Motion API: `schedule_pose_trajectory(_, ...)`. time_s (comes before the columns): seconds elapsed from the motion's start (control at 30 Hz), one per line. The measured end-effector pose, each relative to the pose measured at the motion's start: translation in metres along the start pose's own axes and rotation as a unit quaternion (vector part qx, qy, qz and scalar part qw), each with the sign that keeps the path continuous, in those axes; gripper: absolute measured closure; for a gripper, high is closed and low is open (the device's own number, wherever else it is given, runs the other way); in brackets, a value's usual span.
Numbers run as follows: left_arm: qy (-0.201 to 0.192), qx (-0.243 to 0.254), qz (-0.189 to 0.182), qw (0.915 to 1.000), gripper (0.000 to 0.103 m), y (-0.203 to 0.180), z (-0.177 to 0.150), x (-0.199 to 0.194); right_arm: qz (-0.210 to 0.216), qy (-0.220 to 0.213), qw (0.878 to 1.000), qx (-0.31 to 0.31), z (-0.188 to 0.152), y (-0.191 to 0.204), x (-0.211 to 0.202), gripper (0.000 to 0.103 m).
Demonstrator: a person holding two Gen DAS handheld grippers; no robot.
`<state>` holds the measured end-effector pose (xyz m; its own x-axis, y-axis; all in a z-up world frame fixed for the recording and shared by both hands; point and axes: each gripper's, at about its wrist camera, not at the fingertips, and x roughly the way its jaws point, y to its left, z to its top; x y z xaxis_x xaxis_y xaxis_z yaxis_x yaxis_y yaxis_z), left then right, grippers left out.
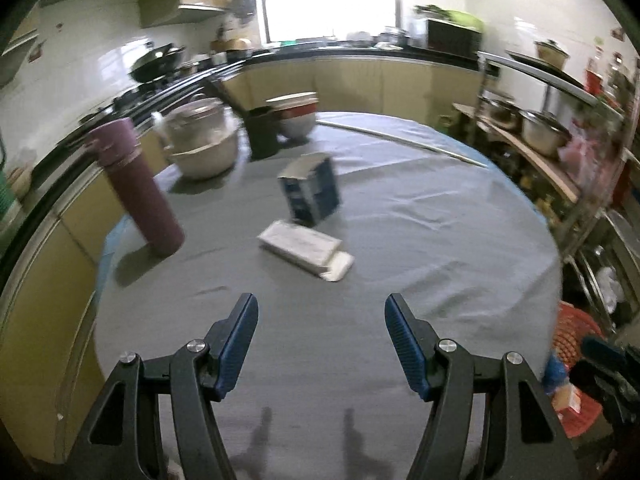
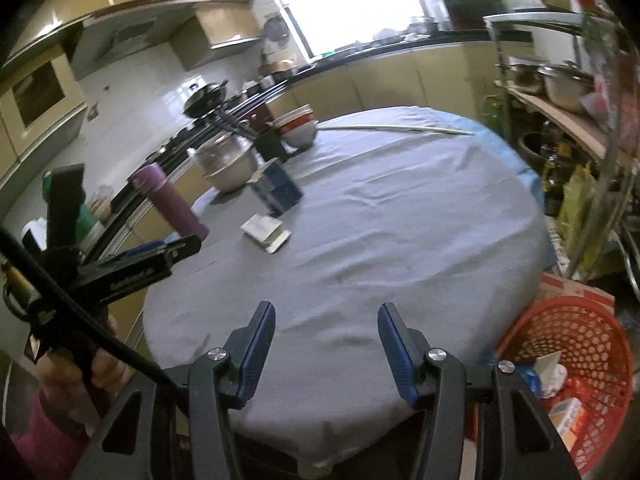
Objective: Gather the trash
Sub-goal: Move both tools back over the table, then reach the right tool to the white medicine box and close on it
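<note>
Both the left claw and the right claw are held released above the desk; a flat white carton and an upright blue box are seen mid-desk, an orange basket at the near right. The purple flask could be knocked over if the left claw is swung wide.

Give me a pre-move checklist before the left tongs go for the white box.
1. Left tongs open and holding nothing: ok.
2. White box lying flat on the table, in front of the tongs: ok.
3. Space around it: not ok, the blue box stands close behind it; whether they touch, cannot tell.
4. Flask apart from the white box: ok.
5. Right tongs open, away from the boxes: ok.
6. Red basket beside the table has room: ok.
</note>
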<state>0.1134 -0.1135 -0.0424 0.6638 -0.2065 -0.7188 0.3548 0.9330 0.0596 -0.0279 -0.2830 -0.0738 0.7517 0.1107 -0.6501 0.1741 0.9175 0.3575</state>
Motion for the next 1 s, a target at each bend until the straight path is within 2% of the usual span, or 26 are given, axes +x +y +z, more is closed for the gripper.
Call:
schedule_pose_trajectory(0.23,0.016,-0.033,0.020,0.9991,0.036,0.034,-0.008,0.011,0.005,0.031,0.999,-0.021,-0.015,0.022,0.018,0.046)
schedule_pose_trajectory(0.5,0.040,-0.053,0.024,0.9975,0.036,0.055,-0.019,0.028,0.009,0.045,0.998,-0.038,-0.014,0.035,0.029,0.046)
schedule_pose_trajectory(0.8,0.084,-0.093,0.044,0.9911,0.036,0.095,-0.031,0.058,0.020,0.058,0.996,-0.059,-0.001,0.051,0.055,0.046)
schedule_pose_trajectory(1.0,0.110,-0.101,0.061,0.9868,0.036,0.114,-0.036,0.078,0.026,0.073,0.994,-0.076,0.018,0.061,0.092,0.046)
